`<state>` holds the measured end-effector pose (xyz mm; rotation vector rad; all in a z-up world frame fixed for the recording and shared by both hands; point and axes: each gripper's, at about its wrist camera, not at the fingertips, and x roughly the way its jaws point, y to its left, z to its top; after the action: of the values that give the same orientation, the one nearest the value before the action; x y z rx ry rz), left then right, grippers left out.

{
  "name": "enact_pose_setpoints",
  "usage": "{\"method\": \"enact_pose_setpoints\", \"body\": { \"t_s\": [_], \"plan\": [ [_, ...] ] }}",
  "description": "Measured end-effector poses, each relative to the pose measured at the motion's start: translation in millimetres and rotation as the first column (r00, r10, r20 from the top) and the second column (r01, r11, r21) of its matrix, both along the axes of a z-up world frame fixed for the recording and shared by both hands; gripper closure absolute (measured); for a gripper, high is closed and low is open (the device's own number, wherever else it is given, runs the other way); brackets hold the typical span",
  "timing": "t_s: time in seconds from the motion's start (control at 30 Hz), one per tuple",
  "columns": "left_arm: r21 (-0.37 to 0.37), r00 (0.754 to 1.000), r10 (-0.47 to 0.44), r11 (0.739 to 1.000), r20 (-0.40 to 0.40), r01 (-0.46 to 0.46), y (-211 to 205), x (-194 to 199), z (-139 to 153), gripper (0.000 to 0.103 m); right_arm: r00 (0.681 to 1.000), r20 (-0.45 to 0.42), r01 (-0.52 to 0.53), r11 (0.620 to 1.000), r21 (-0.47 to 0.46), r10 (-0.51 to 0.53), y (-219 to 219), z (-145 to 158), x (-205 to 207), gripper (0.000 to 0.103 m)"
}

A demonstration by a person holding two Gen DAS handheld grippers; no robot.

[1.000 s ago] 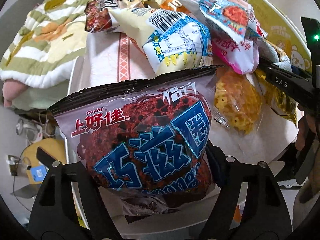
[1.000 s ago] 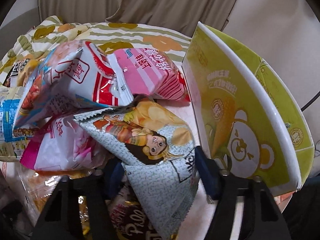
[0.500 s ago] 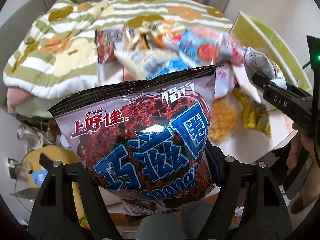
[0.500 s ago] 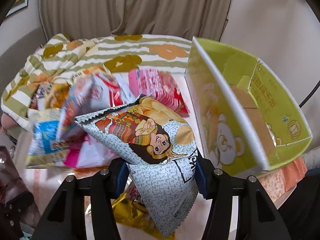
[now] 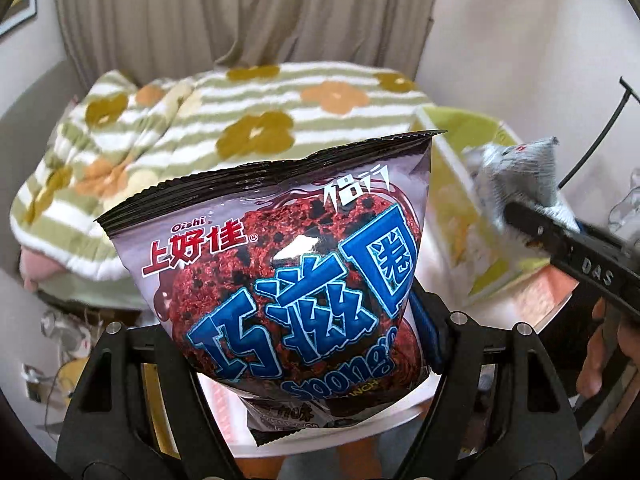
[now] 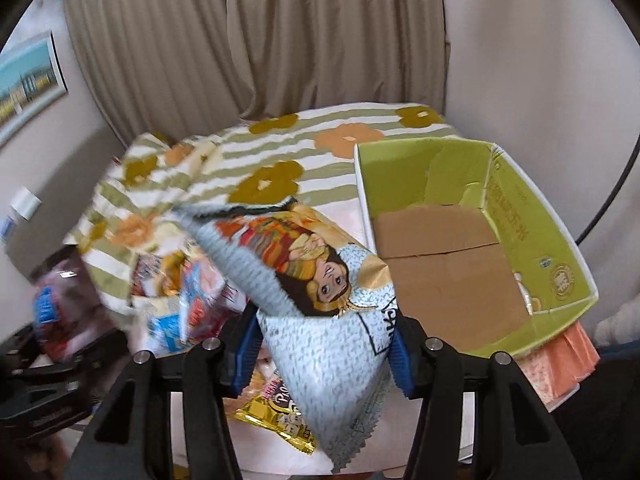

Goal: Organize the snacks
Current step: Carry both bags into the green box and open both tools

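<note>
Both claws carry a snack at once, prob. to save a trip to the box: the left claw (image 5: 308,356) grips the purple chocolate-ring bag (image 5: 288,276) by its lower half, pads pressed into both sides, so the bag stands upright w/ its crimped top edge free & its printed front facing the camera. The right claw (image 6: 322,354) is clamped on the grey patterned bag (image 6: 320,300) low down, blue pads on either side, jaws closing further onto it; the bag leans left w/ one corner dangling below the fingers. Holding each low seems to leave most of the bag clear for dropping in. Both bags are up in the air, well above the bench (image 6: 280,456), & the grey one sits just left of the green cardboard box (image 6: 560,248). That box stands open at the right end of the bench, flaps up, brown cardboard floor bare as far as the right wrist view shows, so nothing looks sorted into it yet. The rest of the snacks, incl. a gold packet (image 6: 272,412) under the right claw & a red-blue heap (image 6: 188,308) to its left, lie loose on the bench, not in any container. Behind is a bed w/ a striped flower blanket (image 5: 248,128). Next step, as a guess: bring both bags over the box opening & let go
</note>
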<state>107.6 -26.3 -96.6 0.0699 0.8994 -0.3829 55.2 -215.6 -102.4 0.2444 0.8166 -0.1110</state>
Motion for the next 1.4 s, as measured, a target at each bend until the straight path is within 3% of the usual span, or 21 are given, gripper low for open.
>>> {"method": "enact_pose_setpoints", "body": {
  "t_s": [0.07, 0.2, 0.3, 0.5, 0.73, 0.9, 1.03, 1.2, 1.4],
  "plan": [
    [-0.019, 1.000, 0.003, 1.000, 0.012, -0.003, -26, 0, 11, 0.030, 0.999, 0.002, -0.034, 0.997, 0.065, 0.034, -19, 8, 2, 0.055],
    [-0.034, 0.999, 0.005, 0.999, 0.037, -0.004, -79, 5, 27, 0.030, 0.997, 0.016, -0.079, 0.991, 0.105, 0.078, -66, 22, 0, 0.055],
    [-0.041, 0.999, -0.009, 0.999, 0.030, 0.011, -127, 14, 28, 0.030, 0.997, 0.011, -0.082, 0.994, 0.072, 0.081, -102, 20, -3, 0.055],
    [-0.039, 0.998, -0.050, 0.998, -0.047, 0.048, -202, 37, 10, 0.030, 0.996, -0.054, -0.061, 0.995, 0.083, 0.066, -166, -2, 4, 0.055],
    [0.047, 0.980, -0.125, 0.990, -0.156, 0.133, -271, 64, -29, 0.030, 0.994, -0.100, -0.018, 0.989, 0.147, 0.033, -213, -23, 15, 0.055],
    [0.093, 0.964, -0.170, 0.977, -0.206, 0.192, -291, 76, -48, 0.028, 0.993, -0.121, 0.014, 0.983, 0.182, 0.008, -236, -31, 22, 0.055],
    [0.119, 0.952, -0.168, 0.972, -0.258, 0.204, -301, 80, -60, 0.005, 0.988, -0.155, 0.048, 0.975, 0.217, -0.014, -241, -40, 27, 0.055],
    [0.154, 0.953, -0.155, 0.968, -0.258, 0.200, -293, 81, -63, 0.005, 0.984, -0.172, 0.072, 0.974, 0.216, -0.035, -245, -42, 31, 0.055],
    [0.109, 0.954, -0.184, 0.971, -0.237, 0.214, -284, 72, -44, 0.005, 0.983, -0.175, 0.084, 0.975, 0.206, -0.048, -247, -42, 32, 0.055]
  ]
}}
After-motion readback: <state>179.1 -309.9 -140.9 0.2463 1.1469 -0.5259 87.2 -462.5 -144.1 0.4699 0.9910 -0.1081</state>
